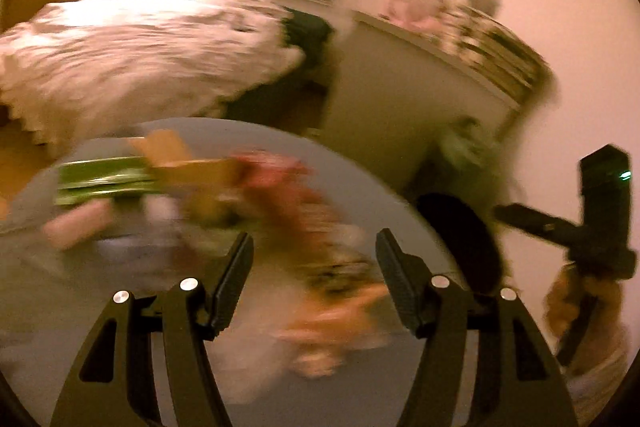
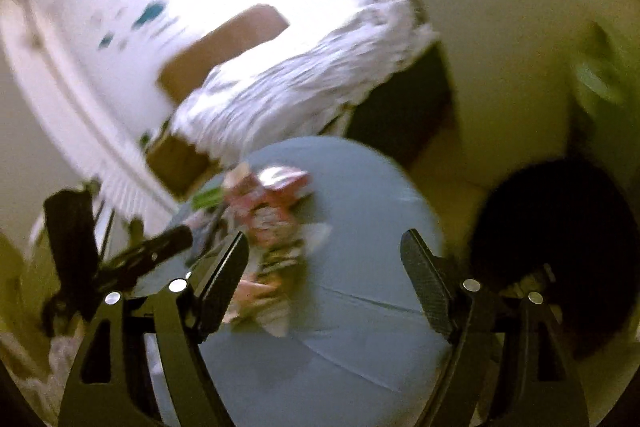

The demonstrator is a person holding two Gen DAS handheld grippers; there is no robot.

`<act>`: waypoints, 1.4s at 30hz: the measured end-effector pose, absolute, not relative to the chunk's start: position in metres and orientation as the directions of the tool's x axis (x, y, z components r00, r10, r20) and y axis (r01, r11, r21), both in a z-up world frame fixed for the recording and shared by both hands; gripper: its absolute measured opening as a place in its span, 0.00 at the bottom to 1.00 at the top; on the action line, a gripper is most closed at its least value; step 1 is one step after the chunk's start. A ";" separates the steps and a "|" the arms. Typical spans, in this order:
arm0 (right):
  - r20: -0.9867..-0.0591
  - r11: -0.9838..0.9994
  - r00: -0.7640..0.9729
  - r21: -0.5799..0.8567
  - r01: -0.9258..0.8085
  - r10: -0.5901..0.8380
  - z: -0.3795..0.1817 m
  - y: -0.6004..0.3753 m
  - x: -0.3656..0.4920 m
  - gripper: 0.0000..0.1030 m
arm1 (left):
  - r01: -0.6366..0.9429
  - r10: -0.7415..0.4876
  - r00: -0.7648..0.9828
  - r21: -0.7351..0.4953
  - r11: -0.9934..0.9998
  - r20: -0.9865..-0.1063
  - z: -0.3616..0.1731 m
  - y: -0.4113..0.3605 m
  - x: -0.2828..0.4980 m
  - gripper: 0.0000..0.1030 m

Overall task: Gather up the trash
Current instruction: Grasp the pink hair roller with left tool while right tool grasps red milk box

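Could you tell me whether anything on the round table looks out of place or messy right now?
Yes: a heap of crumpled wrappers and a green packet lie scattered across the round table beside a cardboard box. Motion blur hides finer detail.

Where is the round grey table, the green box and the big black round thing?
Round grey table (image 2: 360,367): right wrist view, bare cloth top near the camera.
Flat green box (image 1: 100,183): left wrist view, its top face.
Big black round thing (image 2: 560,247): right wrist view, its dark middle.
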State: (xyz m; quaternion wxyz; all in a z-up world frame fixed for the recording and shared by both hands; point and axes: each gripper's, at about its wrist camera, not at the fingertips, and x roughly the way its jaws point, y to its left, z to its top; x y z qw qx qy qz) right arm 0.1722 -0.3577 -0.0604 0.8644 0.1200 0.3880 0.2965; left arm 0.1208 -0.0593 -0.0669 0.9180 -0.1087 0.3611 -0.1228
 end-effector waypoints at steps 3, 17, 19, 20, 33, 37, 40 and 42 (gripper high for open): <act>-0.635 0.780 0.477 0.365 -0.508 0.608 -0.053 -0.308 0.187 0.78 | 0.046 -0.199 0.724 -0.242 0.969 -0.660 -0.076 -0.003 0.124 0.62; -0.803 0.732 0.394 0.074 -0.677 0.446 -0.100 -0.156 0.247 0.80 | 0.147 -0.077 0.632 0.021 0.989 -0.771 -0.124 0.074 0.168 0.60; -0.813 0.734 0.393 0.060 -0.677 0.429 -0.107 -0.150 0.249 0.79 | 0.154 -0.076 0.624 0.027 0.988 -0.777 -0.126 0.075 0.172 0.56; -0.818 0.735 0.389 0.061 -0.675 0.425 -0.110 -0.150 0.249 0.70 | 0.157 -0.077 0.615 0.026 0.987 -0.784 -0.128 0.076 0.176 0.54; -0.659 0.771 0.477 0.258 -0.582 0.581 -0.060 -0.214 0.216 0.57 | 0.128 -0.108 0.607 -0.037 0.991 -0.787 -0.134 0.065 0.156 0.37; -0.577 0.769 0.525 0.342 -0.540 0.626 -0.034 -0.255 0.190 0.56 | 0.076 -0.101 0.645 -0.068 0.995 -0.758 -0.126 0.063 0.130 0.33; -0.526 0.767 0.561 0.390 -0.509 0.639 -0.020 -0.284 0.169 0.56 | 0.039 -0.113 0.685 -0.119 0.992 -0.720 -0.111 0.064 0.109 0.33; -0.509 0.766 0.572 0.408 -0.497 0.643 -0.017 -0.294 0.162 0.56 | 0.027 -0.128 0.709 -0.155 0.988 -0.693 -0.097 0.062 0.097 0.33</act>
